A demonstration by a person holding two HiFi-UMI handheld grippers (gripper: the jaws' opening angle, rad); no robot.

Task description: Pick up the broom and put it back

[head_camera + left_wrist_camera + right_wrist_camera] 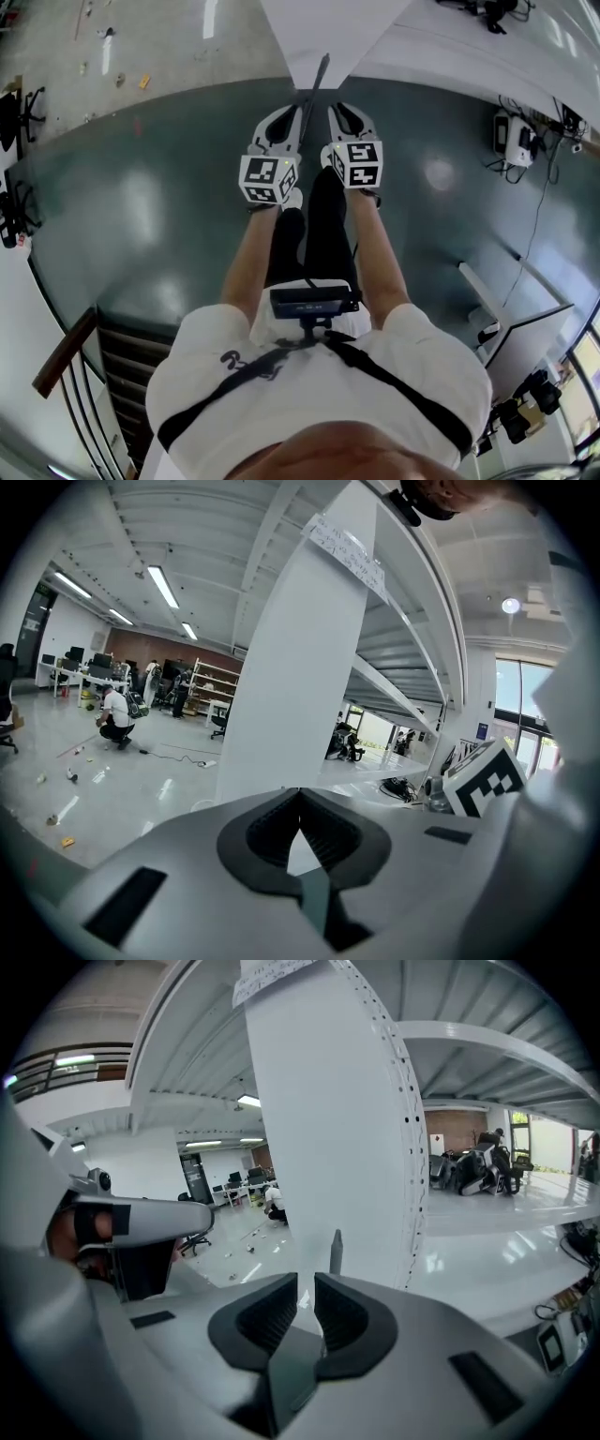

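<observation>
Left gripper (pixel 300 797) jaws shut, empty; right gripper (pixel 307 1285) jaws cracked open, broom handle (pixel 336 1249) just beyond.

The person wears a white short-sleeved T-shirt (pixel 281 394) with a dark print on it, black harness straps (pixel 394 384) crossing over it, and black trousers (pixel 323 234). A small black box-shaped device (pixel 314 300) is fixed to the harness at the front. The left hand-held gripper (pixel 284 112) and the right hand-held gripper (pixel 343 111) have smooth light-grey shells with dark rectangular slots and dark ribbed pads (pixel 267 1314) set in curved black surrounds, and each carries a white cube (pixel 269 178) printed with black square markers.
</observation>
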